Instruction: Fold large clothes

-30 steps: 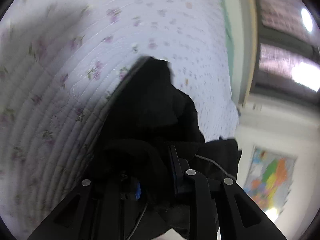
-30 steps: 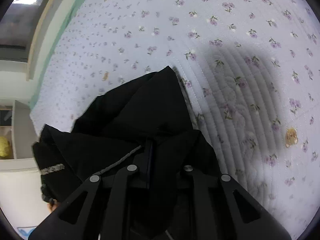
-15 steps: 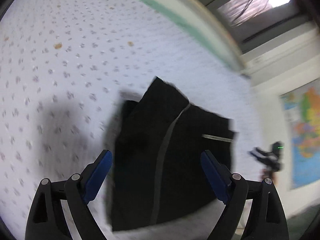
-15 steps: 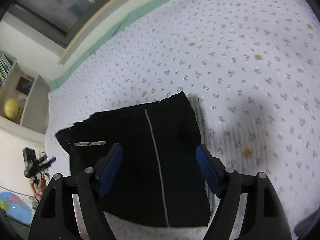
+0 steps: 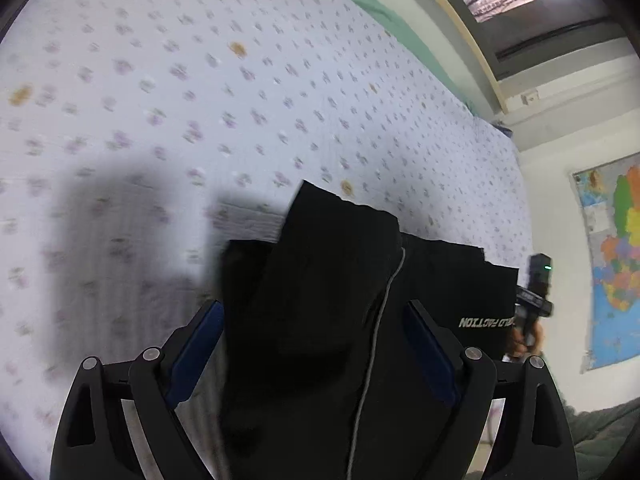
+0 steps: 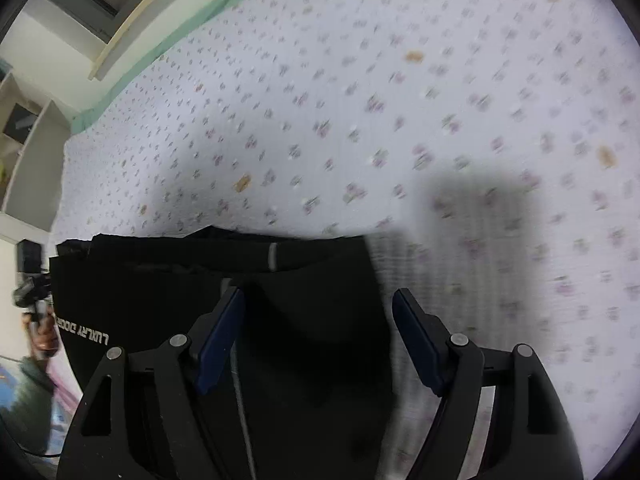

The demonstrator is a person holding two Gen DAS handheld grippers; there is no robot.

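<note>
Black garment [image 5: 320, 320]: near part cut off by bottom edge in both views; fold layers too dark to separate. Pale lettering [image 5: 486, 322] reads reversed, partly cut by fold, not fully legible. Bedspread [image 6: 400, 100]: flower print smeared by motion blur, esp. right side. Other gripper, seen at garment's far side [image 5: 536, 300]: small, jaws can't be judged. Hand [image 6: 42, 334] on it blurred. Wall map [image 5: 616, 256] cut off at right edge.

My black garment [image 5: 332, 280] has a grey stripe and pale lettering; the white quilt [image 5: 200, 80] shows purple flowers; my pads [image 6: 220, 340] are blue.
</note>
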